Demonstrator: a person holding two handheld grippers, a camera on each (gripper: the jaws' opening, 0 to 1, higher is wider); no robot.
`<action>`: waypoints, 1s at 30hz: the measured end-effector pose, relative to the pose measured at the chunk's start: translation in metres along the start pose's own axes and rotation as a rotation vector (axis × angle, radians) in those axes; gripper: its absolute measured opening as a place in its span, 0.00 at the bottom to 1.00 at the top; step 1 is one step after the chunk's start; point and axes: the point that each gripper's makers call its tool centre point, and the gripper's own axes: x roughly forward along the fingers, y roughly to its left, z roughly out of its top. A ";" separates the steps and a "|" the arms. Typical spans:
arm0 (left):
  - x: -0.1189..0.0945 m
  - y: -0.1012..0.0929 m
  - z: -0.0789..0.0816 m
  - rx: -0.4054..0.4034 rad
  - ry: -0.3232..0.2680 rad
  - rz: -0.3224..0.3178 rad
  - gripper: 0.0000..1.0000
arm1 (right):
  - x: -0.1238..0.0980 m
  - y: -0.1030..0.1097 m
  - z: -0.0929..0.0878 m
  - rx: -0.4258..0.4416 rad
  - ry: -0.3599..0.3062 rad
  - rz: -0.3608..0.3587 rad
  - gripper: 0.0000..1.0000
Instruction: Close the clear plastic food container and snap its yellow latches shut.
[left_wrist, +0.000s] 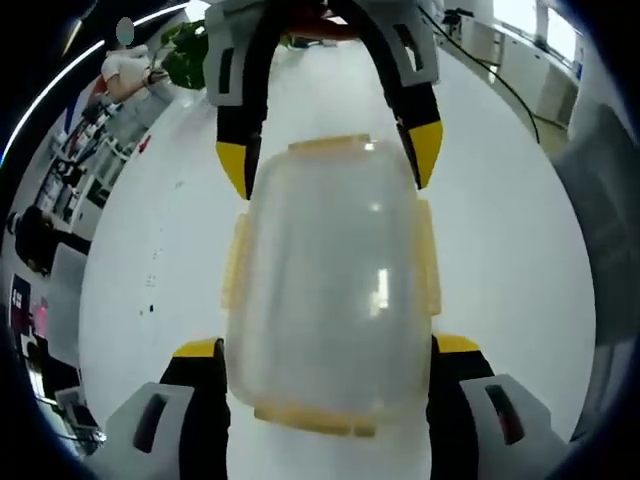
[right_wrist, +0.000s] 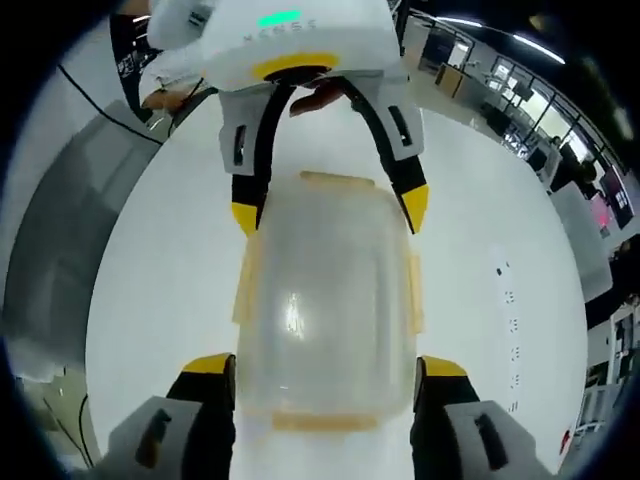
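With the clear lidded container (left_wrist: 330, 290) flat on the white tabletop (left_wrist: 500, 250), left gripper (left_wrist: 328, 350) and right gripper (right_wrist: 325, 368) straddle opposite ends, jaws wide, gripping nothing; press each yellow latch (left_wrist: 318, 416) squarely down.

The left gripper view looks steeply down along its own claw (left_wrist: 328, 355) onto the clear container (left_wrist: 330, 290) on the white bench (left_wrist: 510, 260), from very near, facing the right claw (left_wrist: 330, 165) across it. The right gripper view looks from the opposite end, equally near and steep, past its own claw (right_wrist: 326, 372) toward the left claw (right_wrist: 328, 205). Both views share the container (right_wrist: 328, 300), the bench (right_wrist: 480, 250) around it, and each other's yellow-tipped jaws.
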 end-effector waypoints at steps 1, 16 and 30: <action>0.000 0.000 0.000 -0.003 0.000 0.000 0.79 | 0.000 -0.001 0.000 0.004 -0.005 -0.003 0.72; -0.001 -0.001 -0.003 -0.004 0.017 0.000 0.79 | 0.001 0.002 0.003 0.010 -0.014 0.000 0.71; -0.005 -0.007 -0.009 -0.006 0.015 0.001 0.79 | 0.003 0.008 0.009 0.017 -0.025 0.005 0.71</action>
